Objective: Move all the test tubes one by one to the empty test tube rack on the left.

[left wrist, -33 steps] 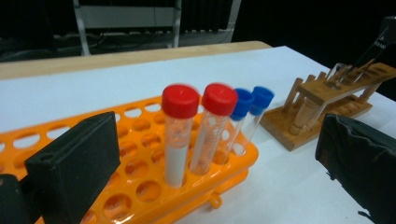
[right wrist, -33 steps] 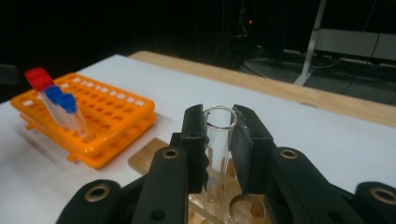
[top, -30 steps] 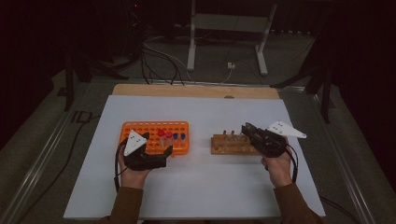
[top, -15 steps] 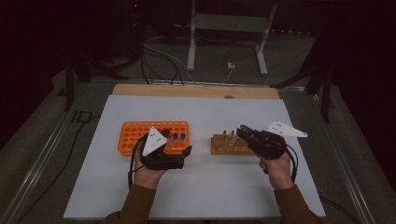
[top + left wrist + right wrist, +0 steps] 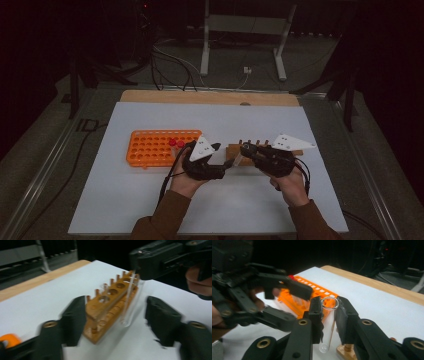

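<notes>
Two claws over a white counter (image 5: 150, 210), tips close together near its middle. Right claw (image 5: 329, 312) clenched on a clear glass test tube (image 5: 328, 325), pads pressed against the tube just under its open rim, tube hanging upright with its rounded bottom clear of the counter. Same tube in the left gripper view (image 5: 131, 300), dangling from the right claw (image 5: 142, 272) just beside the near end of a wooden rack (image 5: 107, 307). In the high view, right claw (image 5: 245, 150) pointing left, tube (image 5: 237, 160) a pale sliver beneath its tips, in front of the wooden rack (image 5: 232, 150).

Left claw (image 5: 115, 320) part-way shut, jaws having just been closing, tube and the rack's end both between them, pads not touching either. In the high view, left claw (image 5: 225, 165) pointing right toward the tube. In the right gripper view, left claw (image 5: 294, 302) to the left of the tube, one jaw above and one below.

Wooden rack with a row of round holes along its top and small pegs along one side, lying flat on the counter. Farther left, an orange tube rack (image 5: 160, 147) with many holes, two red-capped tubes (image 5: 176, 144) standing at its right end. Brown sleeves and bare hands entering from the bottom of the high view. Beyond the counter, dim floor with cables (image 5: 170, 60) and a pale metal stand (image 5: 240, 30).
</notes>
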Available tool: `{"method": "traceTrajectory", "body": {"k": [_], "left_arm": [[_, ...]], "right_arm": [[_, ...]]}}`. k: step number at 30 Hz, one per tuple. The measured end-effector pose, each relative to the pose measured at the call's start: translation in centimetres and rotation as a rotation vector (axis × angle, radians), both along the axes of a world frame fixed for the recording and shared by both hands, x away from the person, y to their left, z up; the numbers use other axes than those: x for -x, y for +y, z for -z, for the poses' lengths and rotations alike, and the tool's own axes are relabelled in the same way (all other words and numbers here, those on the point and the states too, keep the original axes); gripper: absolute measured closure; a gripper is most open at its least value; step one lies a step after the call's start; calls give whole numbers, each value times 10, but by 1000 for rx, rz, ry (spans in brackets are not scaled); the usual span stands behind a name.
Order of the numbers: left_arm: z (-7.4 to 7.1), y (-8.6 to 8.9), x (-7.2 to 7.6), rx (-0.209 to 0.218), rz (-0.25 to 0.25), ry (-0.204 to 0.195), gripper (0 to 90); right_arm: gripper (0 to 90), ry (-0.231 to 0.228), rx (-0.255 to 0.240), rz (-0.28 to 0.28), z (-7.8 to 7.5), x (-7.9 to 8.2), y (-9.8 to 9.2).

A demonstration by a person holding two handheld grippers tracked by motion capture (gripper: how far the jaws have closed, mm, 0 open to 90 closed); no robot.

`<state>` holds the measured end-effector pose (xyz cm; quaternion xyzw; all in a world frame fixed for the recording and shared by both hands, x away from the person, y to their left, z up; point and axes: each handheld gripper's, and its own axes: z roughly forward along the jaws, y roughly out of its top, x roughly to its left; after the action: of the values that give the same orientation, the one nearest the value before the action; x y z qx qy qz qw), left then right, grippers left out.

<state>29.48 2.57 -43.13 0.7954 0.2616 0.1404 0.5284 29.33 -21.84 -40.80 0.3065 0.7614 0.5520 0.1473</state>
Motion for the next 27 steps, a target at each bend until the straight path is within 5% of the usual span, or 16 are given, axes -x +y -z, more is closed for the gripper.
{"method": "traceTrajectory", "body": {"k": [6, 13, 27], "left_arm": [[4, -8, -1, 3, 73, 14, 626], [7, -14, -4, 4, 121, 24, 730], [10, -17, -4, 12, 160, 17, 754]], "right_arm": [[757, 16, 10, -47, 3, 1, 5], [758, 27, 13, -73, 4, 0, 7], [758, 41, 9, -114, 6, 1, 8]]}}
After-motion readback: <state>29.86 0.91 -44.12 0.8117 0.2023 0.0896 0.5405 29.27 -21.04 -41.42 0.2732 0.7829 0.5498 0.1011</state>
